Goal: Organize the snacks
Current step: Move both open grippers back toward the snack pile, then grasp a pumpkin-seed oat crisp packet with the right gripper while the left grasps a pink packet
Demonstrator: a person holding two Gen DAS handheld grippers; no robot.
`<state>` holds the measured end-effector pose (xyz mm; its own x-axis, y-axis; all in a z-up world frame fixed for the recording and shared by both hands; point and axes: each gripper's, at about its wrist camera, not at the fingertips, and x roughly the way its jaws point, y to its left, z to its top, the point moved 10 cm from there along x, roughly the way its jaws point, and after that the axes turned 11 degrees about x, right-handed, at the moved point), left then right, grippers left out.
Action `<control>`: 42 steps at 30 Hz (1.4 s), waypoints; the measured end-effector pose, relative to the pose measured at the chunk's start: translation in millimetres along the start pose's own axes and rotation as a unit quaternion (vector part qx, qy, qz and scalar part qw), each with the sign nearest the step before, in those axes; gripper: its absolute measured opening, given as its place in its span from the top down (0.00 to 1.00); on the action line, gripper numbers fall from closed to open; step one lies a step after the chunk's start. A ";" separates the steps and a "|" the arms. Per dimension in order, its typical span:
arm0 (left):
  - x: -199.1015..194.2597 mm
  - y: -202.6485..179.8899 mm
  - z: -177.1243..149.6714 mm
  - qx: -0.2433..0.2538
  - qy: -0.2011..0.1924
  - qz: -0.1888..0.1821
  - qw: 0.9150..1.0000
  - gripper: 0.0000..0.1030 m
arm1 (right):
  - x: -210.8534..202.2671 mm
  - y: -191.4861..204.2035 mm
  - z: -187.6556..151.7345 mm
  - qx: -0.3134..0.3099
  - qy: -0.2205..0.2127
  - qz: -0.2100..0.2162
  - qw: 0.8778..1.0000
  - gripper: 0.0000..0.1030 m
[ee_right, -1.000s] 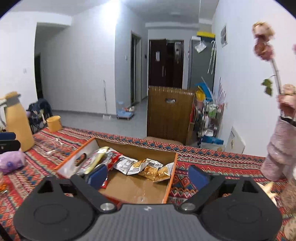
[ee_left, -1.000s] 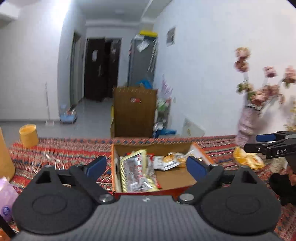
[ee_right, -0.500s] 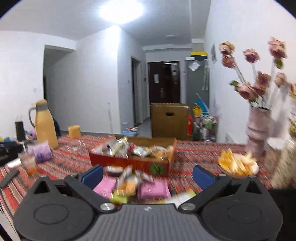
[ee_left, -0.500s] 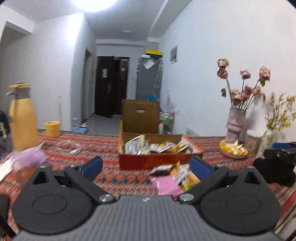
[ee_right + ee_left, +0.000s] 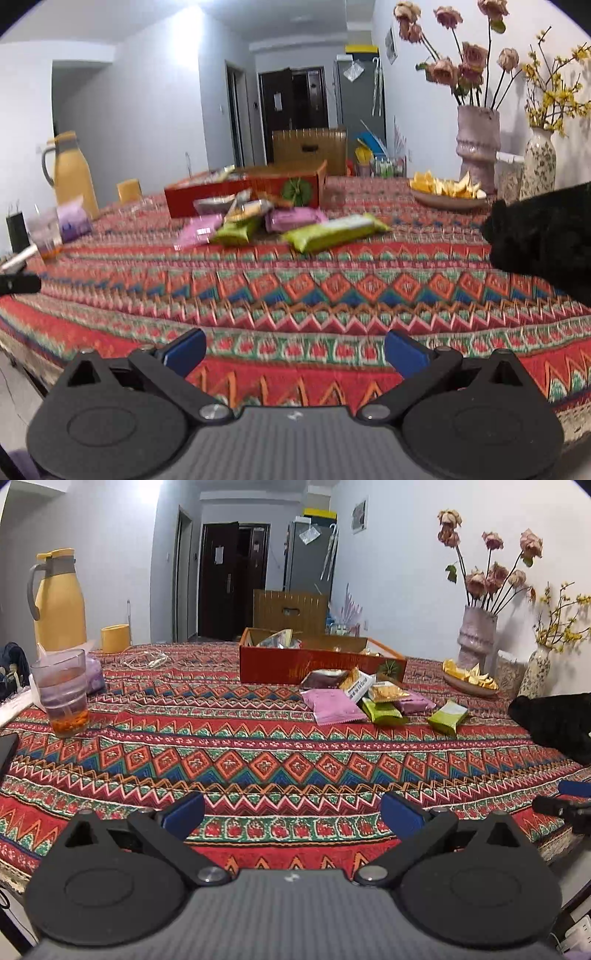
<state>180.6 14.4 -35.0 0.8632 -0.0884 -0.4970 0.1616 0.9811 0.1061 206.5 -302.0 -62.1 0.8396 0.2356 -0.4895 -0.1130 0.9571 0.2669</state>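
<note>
A red cardboard box (image 5: 317,664) with several snack packets inside sits mid-table; it also shows in the right wrist view (image 5: 243,194). In front of it lies a loose pile of snack packets: a pink one (image 5: 334,709), green ones (image 5: 382,712) (image 5: 332,232), a purple one (image 5: 291,218). My left gripper (image 5: 291,810) is open and empty, low over the table's near edge, far from the pile. My right gripper (image 5: 293,349) is open and empty, also at the near edge.
A glass of tea (image 5: 64,692), a yellow jug (image 5: 59,600) and a purple bag (image 5: 74,221) stand at the left. A plate of orange slices (image 5: 469,677), flower vases (image 5: 478,147) and a black furry object (image 5: 543,232) are at the right.
Both grippers have pulled back from above the box to the table's near edge and dropped lower. The loose snack pile and table clutter have come into view.
</note>
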 end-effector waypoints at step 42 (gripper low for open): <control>266.6 -20.1 102.0 -0.020 0.051 -0.085 0.995 0.41 | 164.5 51.5 121.7 -0.036 0.023 0.034 0.999 0.02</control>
<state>456.3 -46.4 -81.8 0.7720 -0.2382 -0.5894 0.2809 0.9595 -0.0199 403.5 -234.5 -27.9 0.8038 0.3066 -0.5099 -0.2079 0.9477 0.2421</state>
